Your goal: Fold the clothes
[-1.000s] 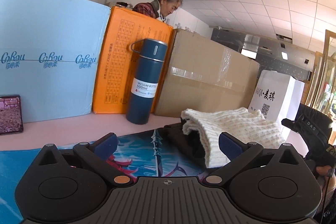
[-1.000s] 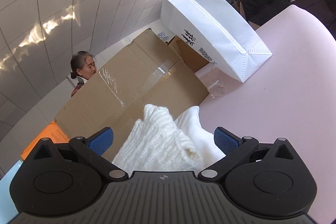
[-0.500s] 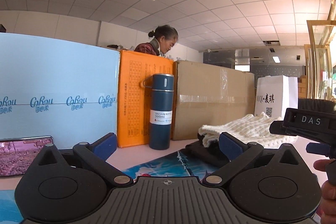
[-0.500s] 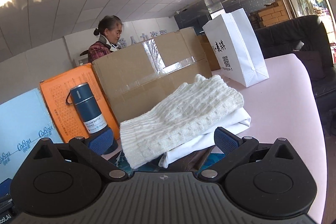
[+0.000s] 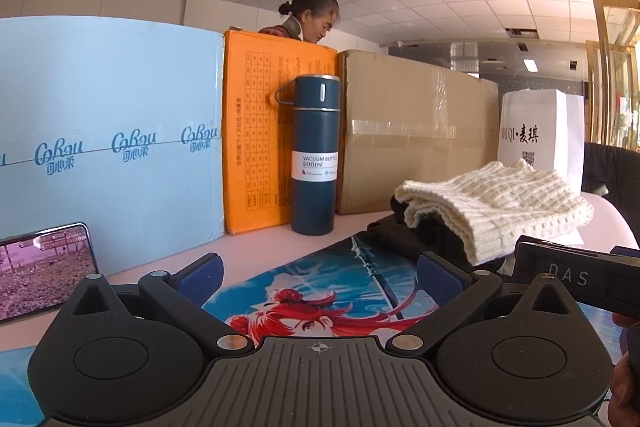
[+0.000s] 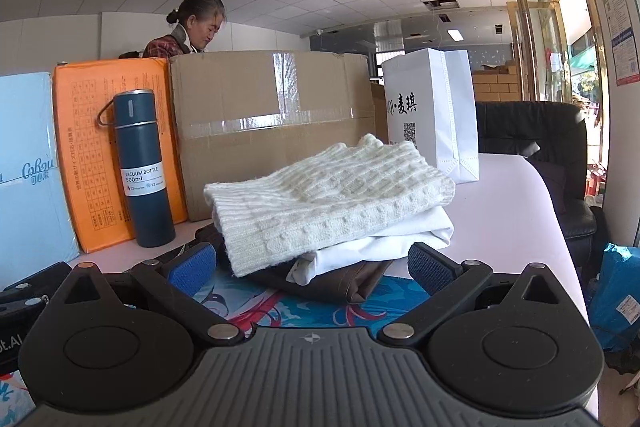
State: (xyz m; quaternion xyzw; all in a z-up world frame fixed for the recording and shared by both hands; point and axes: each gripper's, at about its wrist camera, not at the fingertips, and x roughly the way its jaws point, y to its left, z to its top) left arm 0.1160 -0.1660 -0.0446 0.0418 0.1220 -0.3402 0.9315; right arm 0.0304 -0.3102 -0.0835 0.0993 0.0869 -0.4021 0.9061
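A folded cream knit sweater (image 6: 332, 195) lies on top of a stack, over a folded white garment (image 6: 400, 243) and a dark brown one (image 6: 344, 285). The stack sits at the far edge of a printed blue mat (image 5: 332, 291). The sweater also shows in the left wrist view (image 5: 500, 207) at right, over dark clothes (image 5: 424, 239). My left gripper (image 5: 318, 273) is open and empty, low over the mat, left of the stack. My right gripper (image 6: 310, 265) is open and empty, just in front of the stack.
A blue vacuum bottle (image 5: 315, 159) stands behind the mat. Behind it stand a light blue box (image 5: 108, 147), an orange box (image 5: 260, 143) and a cardboard box (image 5: 416, 135). A white paper bag (image 6: 432, 115) stands at right. A phone (image 5: 40, 267) leans at left. A person (image 5: 308, 15) is behind the boxes.
Both grippers have pulled back from the stack and levelled out. The right gripper, earlier right over the sweater, now sits in front of it. The stack has not moved.
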